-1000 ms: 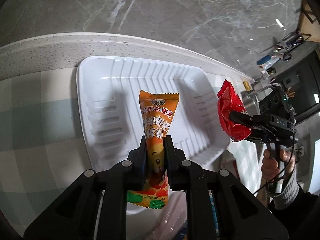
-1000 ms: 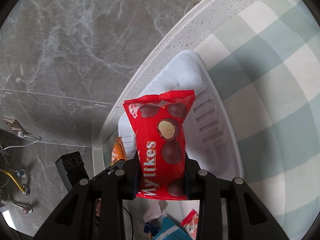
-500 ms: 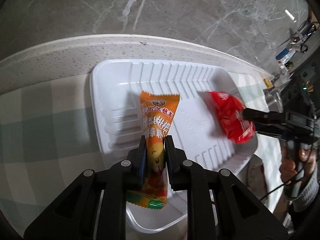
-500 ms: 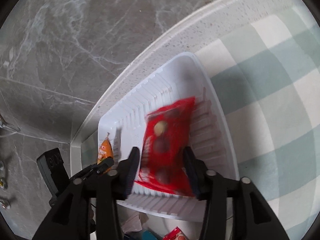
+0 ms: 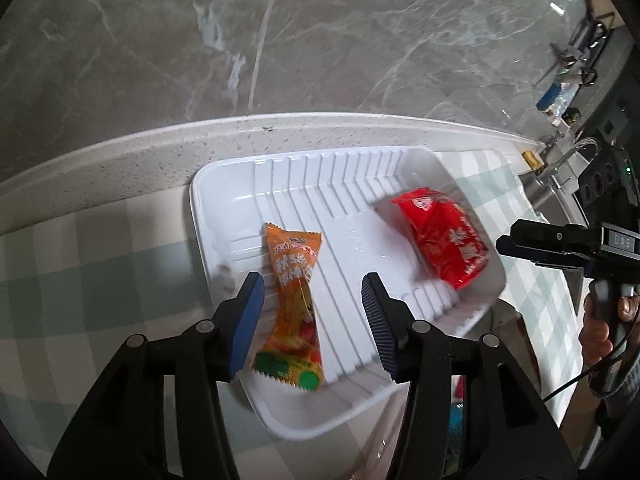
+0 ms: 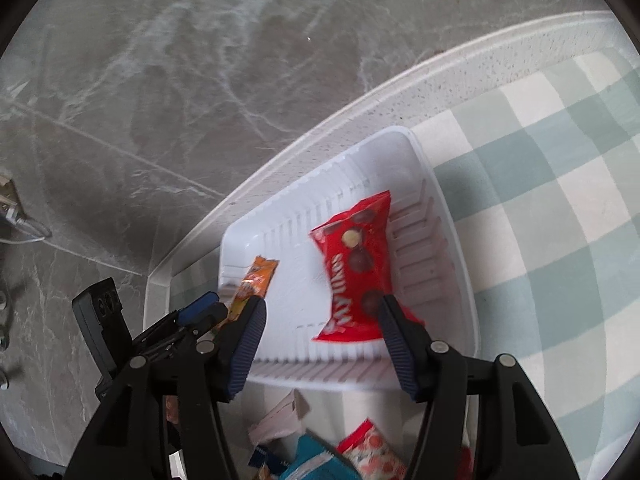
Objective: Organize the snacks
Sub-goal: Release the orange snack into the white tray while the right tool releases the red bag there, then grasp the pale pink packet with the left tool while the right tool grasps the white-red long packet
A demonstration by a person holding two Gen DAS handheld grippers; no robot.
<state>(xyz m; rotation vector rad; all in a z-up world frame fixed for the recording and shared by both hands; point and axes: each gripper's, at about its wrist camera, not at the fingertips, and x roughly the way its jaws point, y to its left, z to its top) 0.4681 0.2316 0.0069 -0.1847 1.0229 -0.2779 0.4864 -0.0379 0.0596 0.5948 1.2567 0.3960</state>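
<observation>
Where right tongs [image 6: 320, 322] open | red packet [image 6: 356, 268] corner hidden, print blurred

white tray [image 5: 472, 184], orange packet [image 5: 294, 280], red packet [image 5: 444, 244]

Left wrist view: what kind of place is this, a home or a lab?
Probably a home dining spot: a checked tablecloth on a speckled table over marble floor, with a white tray of snacks.

soft daylight, faint shadows, slight blur, fisheye-warped dark edges
</observation>
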